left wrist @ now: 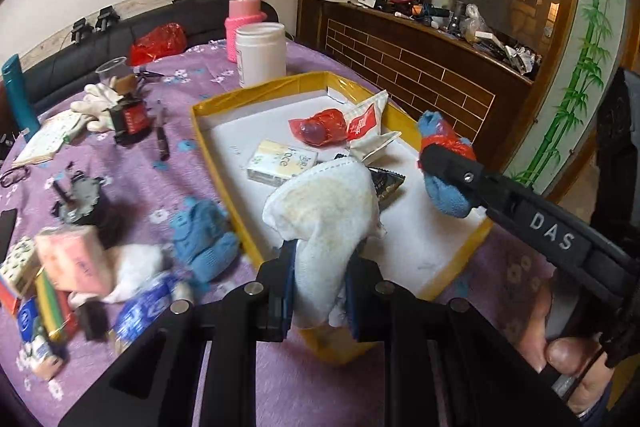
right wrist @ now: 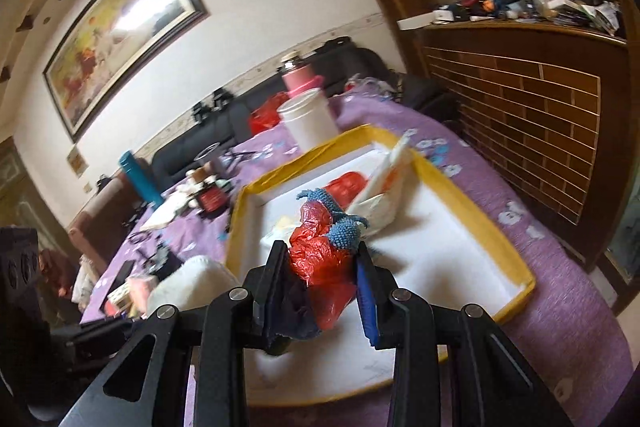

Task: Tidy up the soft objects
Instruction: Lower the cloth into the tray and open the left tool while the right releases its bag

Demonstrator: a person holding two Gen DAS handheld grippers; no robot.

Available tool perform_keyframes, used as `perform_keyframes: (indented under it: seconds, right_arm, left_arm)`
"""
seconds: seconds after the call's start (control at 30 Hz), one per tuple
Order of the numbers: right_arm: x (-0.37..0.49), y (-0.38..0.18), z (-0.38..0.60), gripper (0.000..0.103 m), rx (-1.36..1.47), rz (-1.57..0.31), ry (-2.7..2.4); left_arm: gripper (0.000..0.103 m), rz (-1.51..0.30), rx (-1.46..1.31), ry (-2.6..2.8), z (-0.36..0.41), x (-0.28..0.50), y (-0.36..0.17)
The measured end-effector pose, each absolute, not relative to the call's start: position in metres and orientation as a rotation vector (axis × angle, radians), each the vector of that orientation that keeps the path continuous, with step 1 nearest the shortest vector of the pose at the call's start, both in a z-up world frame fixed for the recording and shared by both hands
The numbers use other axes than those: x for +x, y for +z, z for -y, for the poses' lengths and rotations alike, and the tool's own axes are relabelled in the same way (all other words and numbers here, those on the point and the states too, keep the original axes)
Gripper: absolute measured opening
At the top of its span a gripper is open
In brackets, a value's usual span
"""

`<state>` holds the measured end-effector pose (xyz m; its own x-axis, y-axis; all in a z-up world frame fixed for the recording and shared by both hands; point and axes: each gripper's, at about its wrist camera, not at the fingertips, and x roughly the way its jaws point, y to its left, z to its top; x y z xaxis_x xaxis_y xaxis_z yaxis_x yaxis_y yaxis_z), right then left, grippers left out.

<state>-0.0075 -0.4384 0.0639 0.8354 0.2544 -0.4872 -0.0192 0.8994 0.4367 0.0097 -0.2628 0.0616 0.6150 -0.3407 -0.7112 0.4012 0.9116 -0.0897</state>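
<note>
My left gripper (left wrist: 320,287) is shut on a white, slightly stained cloth glove (left wrist: 324,215), held over the near edge of the yellow-rimmed tray (left wrist: 198,125). My right gripper (left wrist: 438,163) comes in from the right over the tray. It is shut on a blue knit glove (left wrist: 448,197) bundled with a red plastic bag (left wrist: 454,143). In the right wrist view the same bundle, red plastic bag (right wrist: 320,263) and blue knit glove (right wrist: 344,231), fills the right gripper (right wrist: 322,267) above the tray (right wrist: 480,215). The white glove (right wrist: 192,283) shows at lower left.
Inside the tray lie a red bag (left wrist: 320,127), a tissue pack (left wrist: 280,161), a white-and-red packet (left wrist: 364,119) and a dark packet (left wrist: 386,185). On the purple tablecloth are another blue glove (left wrist: 204,239), white gloves (left wrist: 94,103), a pink pack (left wrist: 74,259), a white jar (left wrist: 260,53).
</note>
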Motion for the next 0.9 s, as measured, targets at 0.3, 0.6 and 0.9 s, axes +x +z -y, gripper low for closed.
perform_keyframes:
  seconds: [0.3,0.6,0.9]
  right_arm:
    - [0.019,0.037,0.442,0.035,0.409,-0.617,0.080]
    - [0.030,0.027,0.449,0.037,0.455,-0.648,0.085]
    - [0.030,0.028,0.443,0.054,0.428,-0.642,0.083]
  left_arm:
    - [0.020,-0.807,0.143,-0.491,0.286,0.018,0.027]
    - [0.026,-0.793,0.115,-0.517,0.281,0.019,0.020]
    - [0.060,-0.771,0.130,-0.546,0.286,0.010,0.022]
